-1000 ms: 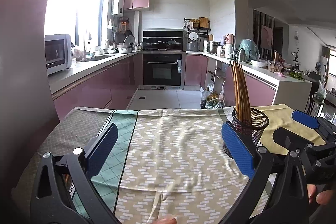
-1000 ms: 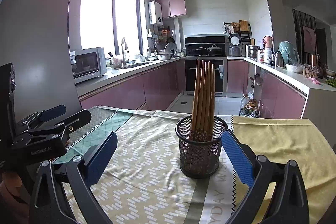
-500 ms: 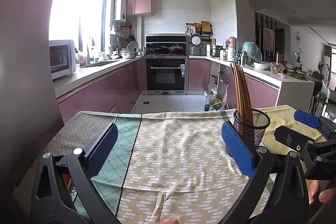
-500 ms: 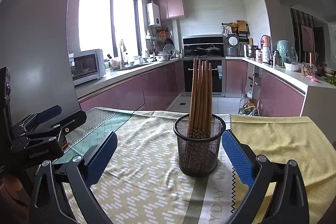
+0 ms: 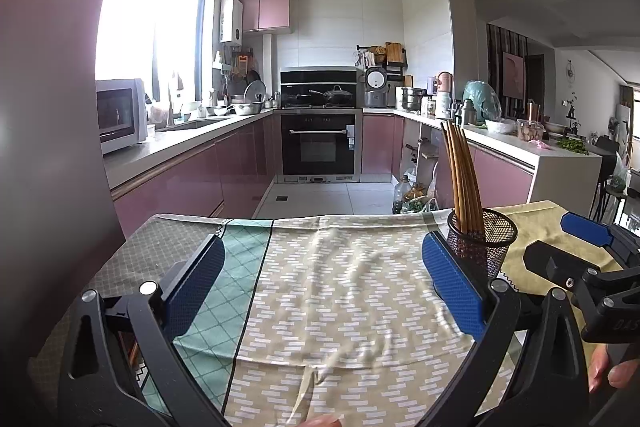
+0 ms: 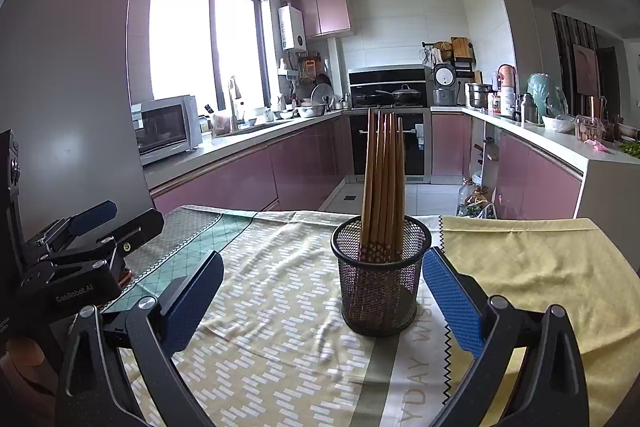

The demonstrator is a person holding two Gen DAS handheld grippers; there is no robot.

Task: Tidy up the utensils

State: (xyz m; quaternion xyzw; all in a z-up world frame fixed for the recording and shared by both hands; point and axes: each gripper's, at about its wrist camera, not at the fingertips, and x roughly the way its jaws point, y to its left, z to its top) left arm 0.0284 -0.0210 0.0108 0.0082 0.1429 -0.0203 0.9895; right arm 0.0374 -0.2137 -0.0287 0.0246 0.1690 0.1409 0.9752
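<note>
Item: bundle of wooden chopsticks (image 6: 382,187), upright in 1 black mesh holder (image 6: 380,283) on the patterned tablecloth (image 6: 280,307), at 12 o'clock from the right gripper (image 6: 322,301) and 2 o'clock from the left gripper (image 5: 322,287). Both grippers: jaws released, empty. Handling, judged: sticks light, stiff, smooth, prone to slip; pinch mid-shaft above the rim. Holder light, tips easily.

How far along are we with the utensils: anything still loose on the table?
Done: the chopsticks stand bundled in the mesh holder on the tablecloth. In hand: nothing; the left gripper and right gripper both have open, empty jaws. Left: no loose utensils show on the visible cloth, so little seems to remain.
</note>
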